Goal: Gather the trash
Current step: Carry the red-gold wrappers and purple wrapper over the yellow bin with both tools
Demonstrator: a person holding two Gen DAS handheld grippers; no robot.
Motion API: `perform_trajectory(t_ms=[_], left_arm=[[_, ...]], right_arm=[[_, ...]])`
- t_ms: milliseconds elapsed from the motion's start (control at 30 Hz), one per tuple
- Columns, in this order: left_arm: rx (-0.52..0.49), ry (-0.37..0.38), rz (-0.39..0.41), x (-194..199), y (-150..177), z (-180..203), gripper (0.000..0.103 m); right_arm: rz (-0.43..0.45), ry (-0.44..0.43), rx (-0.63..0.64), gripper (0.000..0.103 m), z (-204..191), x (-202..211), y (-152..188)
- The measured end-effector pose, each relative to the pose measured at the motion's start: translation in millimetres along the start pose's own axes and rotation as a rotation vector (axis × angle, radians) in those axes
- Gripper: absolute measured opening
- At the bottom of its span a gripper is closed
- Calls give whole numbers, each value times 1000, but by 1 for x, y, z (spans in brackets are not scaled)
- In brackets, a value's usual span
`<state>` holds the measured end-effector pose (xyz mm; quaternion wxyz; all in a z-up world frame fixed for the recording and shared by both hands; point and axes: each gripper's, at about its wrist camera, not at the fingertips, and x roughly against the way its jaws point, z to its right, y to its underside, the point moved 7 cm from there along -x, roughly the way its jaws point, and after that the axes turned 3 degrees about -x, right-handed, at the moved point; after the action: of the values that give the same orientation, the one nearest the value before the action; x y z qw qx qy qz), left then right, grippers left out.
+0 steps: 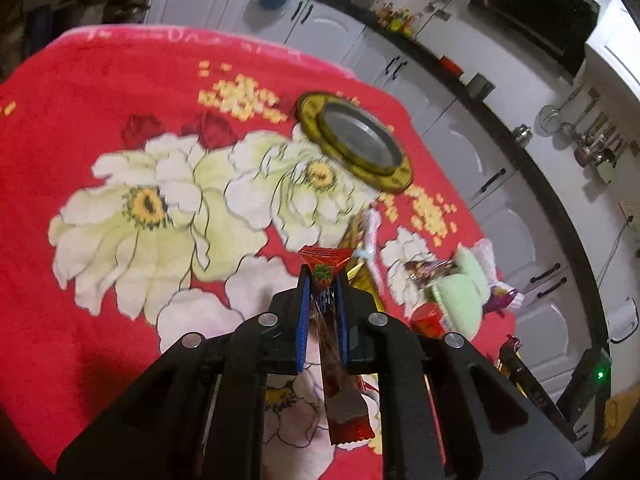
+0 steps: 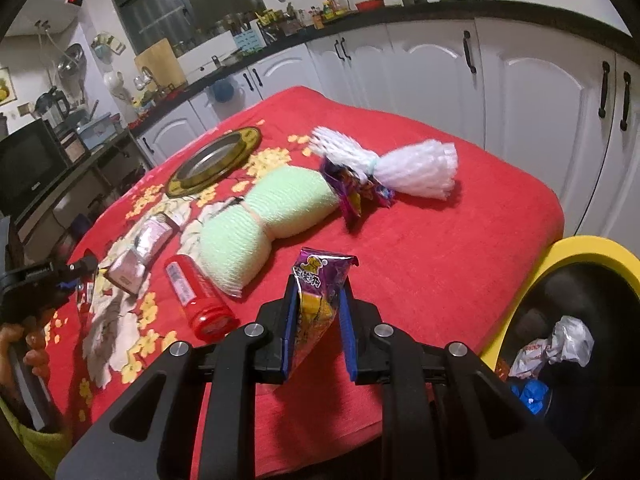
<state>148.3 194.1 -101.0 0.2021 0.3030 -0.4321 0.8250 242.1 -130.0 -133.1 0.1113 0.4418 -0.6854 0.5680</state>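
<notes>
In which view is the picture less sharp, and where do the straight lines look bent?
Left wrist view: motion blur smears the plate and the red cloth's far edge, while the left claw stays sharp. Right wrist view: mostly sharp; the fisheye lens bends the counter edge into a curve.

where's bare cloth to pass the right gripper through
Open red cloth runs from the white tassel bundle down to the yellow bin, right of the held purple wrapper. Crowded on the left: green sponge, red tube, pink packets, plate.
</notes>
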Motion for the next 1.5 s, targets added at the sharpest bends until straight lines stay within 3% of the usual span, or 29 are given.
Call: perform_trajectory(t_ms=[333,500,1067,1500], left_arm=[[-179,9,152,39,-11,46,7],[-246,25,191,49,-6,65,7],[-366,106,212,54,18,118,7],[-422,167,193,43,50,161,7]], right_arm=[[65,-30,59,19,-19,30,-14],[111,-35,92,19,-25,46,-27],[179,-21,81,19,-16,76,-35],[216,5,34,19,21,96,-37]])
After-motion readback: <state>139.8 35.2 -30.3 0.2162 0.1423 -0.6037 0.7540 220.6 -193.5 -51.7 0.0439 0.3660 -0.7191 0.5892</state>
